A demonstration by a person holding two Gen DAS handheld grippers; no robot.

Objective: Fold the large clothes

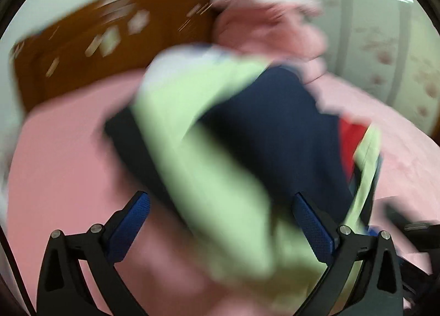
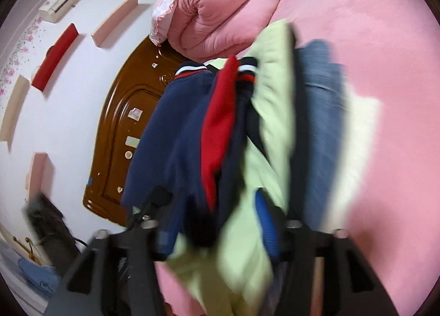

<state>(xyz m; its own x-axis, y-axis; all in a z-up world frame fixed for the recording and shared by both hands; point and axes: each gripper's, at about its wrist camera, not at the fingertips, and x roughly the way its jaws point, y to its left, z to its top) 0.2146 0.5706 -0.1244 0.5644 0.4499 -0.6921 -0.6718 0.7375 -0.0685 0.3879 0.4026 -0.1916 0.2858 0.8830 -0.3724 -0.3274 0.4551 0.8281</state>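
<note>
A large garment, navy [image 1: 275, 134] with pale green panels and a red patch, hangs above the pink bed. In the left wrist view it is blurred by motion and passes between my left gripper's [image 1: 220, 222] wide-apart blue pads; no grip on it shows. In the right wrist view the same garment [image 2: 192, 129], with its striped collar, hangs in front of my right gripper [image 2: 217, 230]. Green cloth lies against the blue pad [image 2: 265, 222]. The left finger is hidden by fabric.
The pink bed sheet [image 2: 385, 96] fills the area below. A folded pink quilt [image 2: 217, 16] and pillow lie at the head. A brown wooden headboard [image 1: 82, 49] stands behind. Blue jeans [image 2: 319, 101] and a white piece lie on the bed.
</note>
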